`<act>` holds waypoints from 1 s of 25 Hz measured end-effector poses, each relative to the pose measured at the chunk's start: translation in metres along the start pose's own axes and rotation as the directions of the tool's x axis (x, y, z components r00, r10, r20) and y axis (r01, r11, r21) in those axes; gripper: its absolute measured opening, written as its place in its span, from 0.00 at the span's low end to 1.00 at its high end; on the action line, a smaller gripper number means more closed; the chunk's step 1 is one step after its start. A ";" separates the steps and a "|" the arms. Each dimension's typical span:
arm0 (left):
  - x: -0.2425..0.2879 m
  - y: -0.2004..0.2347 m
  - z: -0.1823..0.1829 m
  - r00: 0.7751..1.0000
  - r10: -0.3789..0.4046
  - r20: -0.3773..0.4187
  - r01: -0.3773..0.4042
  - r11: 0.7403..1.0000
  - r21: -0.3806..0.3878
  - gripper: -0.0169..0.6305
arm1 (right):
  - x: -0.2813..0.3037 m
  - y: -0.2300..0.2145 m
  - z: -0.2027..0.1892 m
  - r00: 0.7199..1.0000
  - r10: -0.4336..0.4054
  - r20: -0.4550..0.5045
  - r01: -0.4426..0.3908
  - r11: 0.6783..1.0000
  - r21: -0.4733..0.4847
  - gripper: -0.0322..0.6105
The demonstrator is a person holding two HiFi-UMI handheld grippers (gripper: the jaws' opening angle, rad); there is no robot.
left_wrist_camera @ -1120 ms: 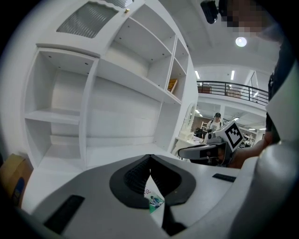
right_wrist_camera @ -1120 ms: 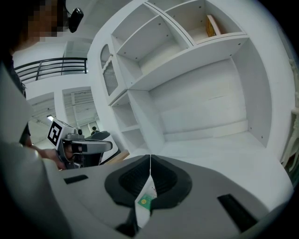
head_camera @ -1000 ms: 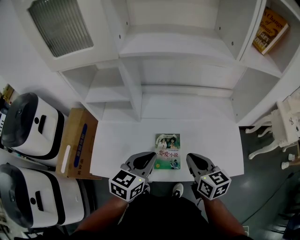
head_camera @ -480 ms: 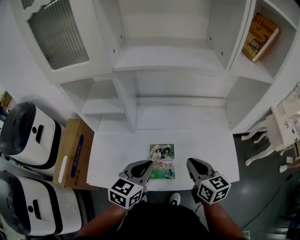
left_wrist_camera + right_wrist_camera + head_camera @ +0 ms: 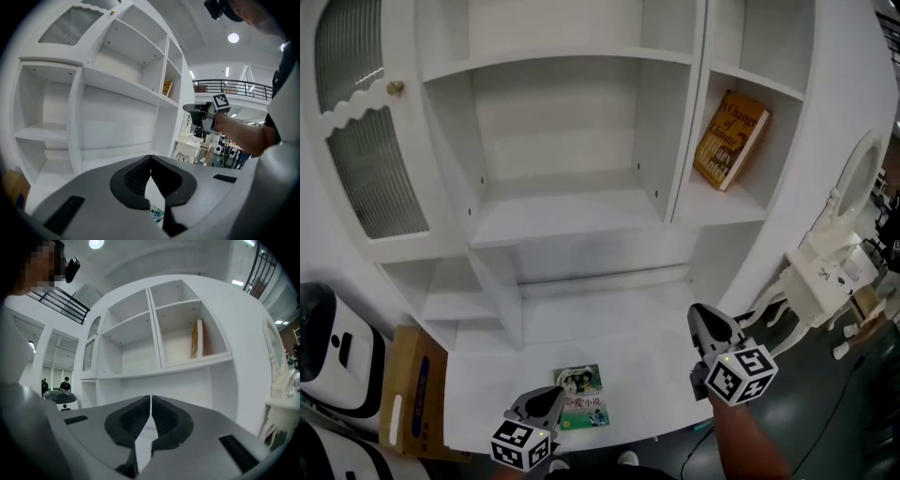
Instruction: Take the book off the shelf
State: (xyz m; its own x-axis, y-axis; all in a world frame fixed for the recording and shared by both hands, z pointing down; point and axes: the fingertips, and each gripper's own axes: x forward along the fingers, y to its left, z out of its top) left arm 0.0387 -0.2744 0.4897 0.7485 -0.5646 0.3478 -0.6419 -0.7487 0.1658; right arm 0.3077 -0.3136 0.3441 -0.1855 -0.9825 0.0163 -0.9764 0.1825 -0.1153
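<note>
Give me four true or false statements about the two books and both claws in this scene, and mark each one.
1. The orange book stands on the upper right shelf. True.
2. The right claw grips the orange book. False: its jaws are together on nothing, well below the book.
3. The green book lies flat on the desk. True.
4. The left claw is wide open. False: its jaws are together and empty.
</note>
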 end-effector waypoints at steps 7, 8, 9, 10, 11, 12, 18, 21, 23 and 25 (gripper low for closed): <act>0.014 -0.019 0.000 0.999 -0.032 -0.004 0.032 0.999 0.000 0.04 | 0.033 -0.084 0.139 0.978 -0.129 0.161 0.139 0.989 -0.051 0.10; 0.013 -0.021 0.000 1.000 -0.031 -0.006 0.031 1.000 0.000 0.04 | 0.040 -0.097 0.151 0.975 -0.147 0.166 0.155 0.987 -0.035 0.10; 0.013 -0.022 -0.001 1.000 -0.028 -0.008 0.028 1.000 -0.002 0.04 | 0.047 -0.111 0.160 0.972 -0.165 0.165 0.170 0.985 -0.019 0.10; 0.012 -0.023 -0.002 1.000 -0.024 -0.011 0.024 1.000 -0.004 0.04 | 0.056 -0.124 0.168 0.971 -0.181 0.158 0.185 0.983 -0.005 0.11; 0.011 -0.023 -0.003 1.000 -0.019 -0.013 0.019 1.000 -0.008 0.04 | 0.065 -0.137 0.173 0.969 -0.197 0.146 0.198 0.980 0.007 0.14; 0.010 -0.023 -0.004 1.000 -0.014 -0.015 0.014 1.000 -0.011 0.04 | 0.074 -0.149 0.178 0.968 -0.211 0.133 0.211 0.977 0.018 0.21; 0.001 -0.018 -0.008 0.999 0.015 -0.029 -0.016 1.000 -0.007 0.04 | 0.110 -0.205 0.197 0.956 -0.283 0.070 0.277 0.957 0.089 0.32; -0.002 -0.017 -0.009 0.999 0.034 -0.028 -0.035 0.999 -0.017 0.04 | 0.128 -0.217 0.200 0.962 -0.272 0.040 0.264 0.955 0.139 0.36; -0.004 -0.016 -0.011 0.998 0.047 -0.032 -0.048 0.999 -0.022 0.04 | 0.138 -0.223 0.201 0.962 -0.272 0.019 0.267 0.953 0.145 0.38; -0.006 -0.015 -0.012 0.998 0.061 -0.035 -0.062 0.998 -0.026 0.04 | 0.146 -0.231 0.203 0.960 -0.281 0.007 0.277 0.950 0.145 0.40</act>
State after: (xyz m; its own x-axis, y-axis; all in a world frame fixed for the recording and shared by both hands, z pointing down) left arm 0.0420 -0.2560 0.4962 0.7018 -0.5967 0.3892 -0.6910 -0.7031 0.1680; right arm 0.5283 -0.5072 0.1712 0.0971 -0.9944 0.0411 -0.9629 -0.1043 -0.2488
